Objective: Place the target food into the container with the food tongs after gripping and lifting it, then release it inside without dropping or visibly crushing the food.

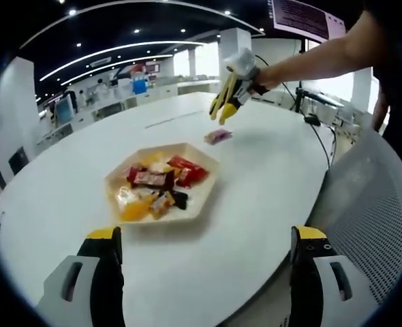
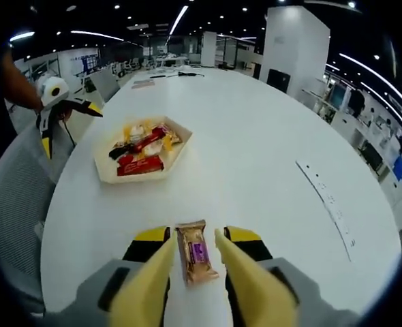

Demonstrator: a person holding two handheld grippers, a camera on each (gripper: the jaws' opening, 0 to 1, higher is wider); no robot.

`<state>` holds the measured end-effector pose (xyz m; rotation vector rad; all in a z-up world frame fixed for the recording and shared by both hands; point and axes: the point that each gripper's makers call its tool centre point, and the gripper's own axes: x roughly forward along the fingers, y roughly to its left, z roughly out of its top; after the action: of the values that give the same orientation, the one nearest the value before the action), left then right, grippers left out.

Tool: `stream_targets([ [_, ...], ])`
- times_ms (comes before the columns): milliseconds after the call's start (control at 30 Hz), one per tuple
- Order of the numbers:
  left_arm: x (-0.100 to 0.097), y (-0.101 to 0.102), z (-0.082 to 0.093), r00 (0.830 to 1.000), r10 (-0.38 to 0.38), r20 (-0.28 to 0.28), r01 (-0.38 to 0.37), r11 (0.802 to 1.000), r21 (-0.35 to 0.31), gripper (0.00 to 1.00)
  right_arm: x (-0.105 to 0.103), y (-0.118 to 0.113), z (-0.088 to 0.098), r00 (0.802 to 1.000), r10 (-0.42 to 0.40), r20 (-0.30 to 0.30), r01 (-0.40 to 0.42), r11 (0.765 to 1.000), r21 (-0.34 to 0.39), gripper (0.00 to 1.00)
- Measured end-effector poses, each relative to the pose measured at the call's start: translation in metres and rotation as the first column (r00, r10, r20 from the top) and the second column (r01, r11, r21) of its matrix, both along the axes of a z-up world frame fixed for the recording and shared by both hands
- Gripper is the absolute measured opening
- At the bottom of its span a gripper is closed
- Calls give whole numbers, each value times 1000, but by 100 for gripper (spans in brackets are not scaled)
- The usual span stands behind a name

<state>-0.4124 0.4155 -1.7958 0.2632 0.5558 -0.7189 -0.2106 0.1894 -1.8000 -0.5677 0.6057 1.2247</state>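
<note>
In the right gripper view, the right gripper (image 2: 193, 255) hangs low over the white table (image 2: 269, 150), its yellow-tipped jaws standing wide apart on either side of a small wrapped snack (image 2: 195, 259). The snack lies flat on the tabletop between the jaws; whether they touch it cannot be told. Its wrapper is tan to brown with a purple label at the middle and crimped ends, and it looks whole and unsquashed. Farther along the table sits a pale hexagonal tray (image 2: 105, 172) holding a heap of wrapped snacks (image 2: 141, 146) in red, yellow and dark wrappers. Beyond the table's left edge is a grey mesh chair (image 2: 13, 204), and above it the left gripper (image 2: 54, 122) comes into sight.

In the left gripper view, the left gripper (image 1: 204, 248) has its jaws spread wide with nothing between them, held over the near edge of the table (image 1: 65, 184). Just ahead lies the tray (image 1: 204, 194) with its snacks (image 1: 159, 184). Beyond the tray the purple-labelled snack (image 1: 218, 136) rests on the table, well apart from the tray, with the right gripper (image 1: 227, 109) poised just above it on the person's outstretched arm (image 1: 317, 58).
</note>
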Motion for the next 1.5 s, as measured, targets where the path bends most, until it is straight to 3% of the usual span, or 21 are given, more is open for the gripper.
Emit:
stream_targets([
  [200,0,2,-2,1000,9,-10,-9,1000,7,100,0,-1,-17,999,-10,-31,11,1000,3,31],
  [433,0,3,-3,1000,11,-15,-11,1000,9,100,4,0,-31,1000,4,2,-4,999,-41,30],
  [533,0,2,-3,1000,9,-16,-8,1000,10,100,0,-1,-42,999,-4,-32,2,998,-69,28],
  [567,0,2,-3,1000,9,-16,-8,1000,10,100,-7,4,-38,994,-34,-100,34,999,-7,27],
  [600,0,3,-4,1000,9,-16,-9,1000,10,100,3,-4,-39,991,-88,-101,85,996,-34,26],
  [667,0,2,-3,1000,9,-17,-9,1000,8,100,2,-2,-39,997,-41,-71,38,998,-50,25],
  [833,0,1,-4,1000,2,-17,-1,1000,10,100,2,2,-40,994,-77,-80,69,993,-99,23],
  [1500,0,-1,0,1000,-11,3,11,1000,10,99,1,0,-41,987,-152,-59,142,979,-148,22],
])
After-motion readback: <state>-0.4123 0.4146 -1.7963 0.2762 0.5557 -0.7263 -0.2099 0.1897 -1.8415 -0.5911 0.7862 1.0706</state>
